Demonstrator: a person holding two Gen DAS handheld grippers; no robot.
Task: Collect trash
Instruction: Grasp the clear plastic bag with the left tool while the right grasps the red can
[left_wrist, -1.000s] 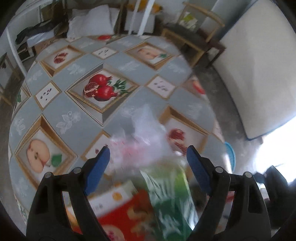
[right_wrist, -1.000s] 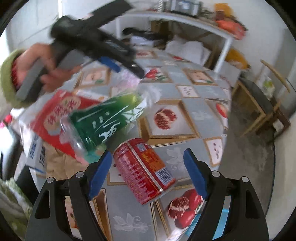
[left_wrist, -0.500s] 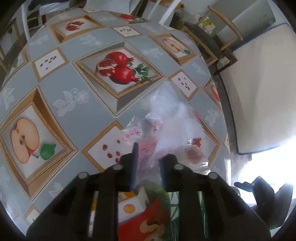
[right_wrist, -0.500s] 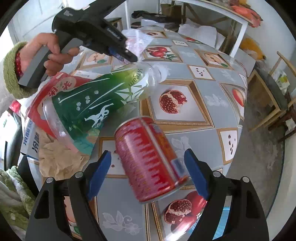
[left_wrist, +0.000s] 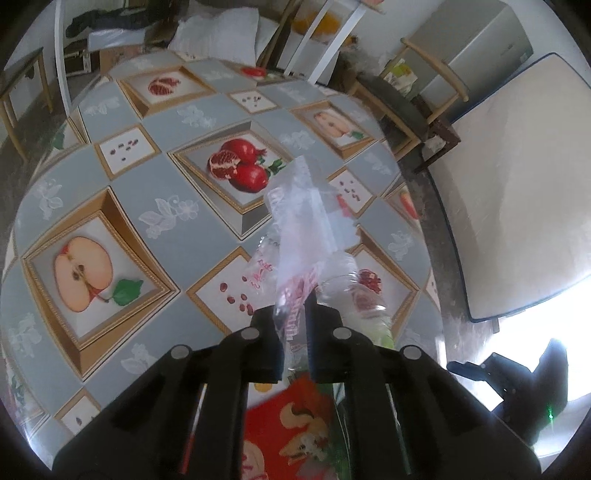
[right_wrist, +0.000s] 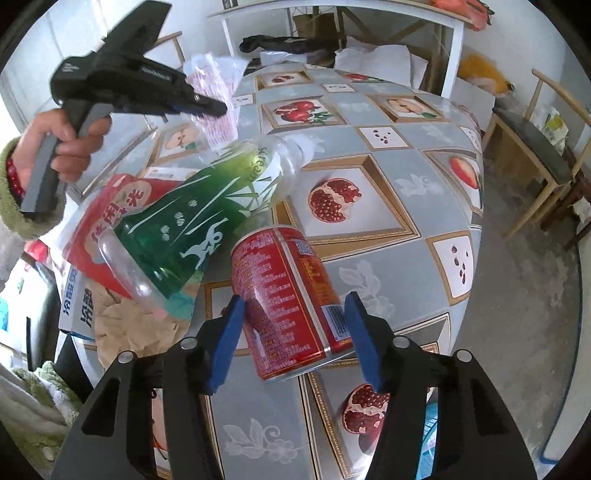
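Left gripper (left_wrist: 293, 317) has just closed, jaws pinched on a clear plastic wrapper (left_wrist: 303, 221) that sticks out past the tips, lifted off the table (left_wrist: 155, 177). Right gripper (right_wrist: 291, 328) has just been closing on the red can (right_wrist: 288, 299); both blue pads touch its sides. Green-label bottle (right_wrist: 188, 229) lies just ahead-left of the right gripper, over a red packet (right_wrist: 122, 199).
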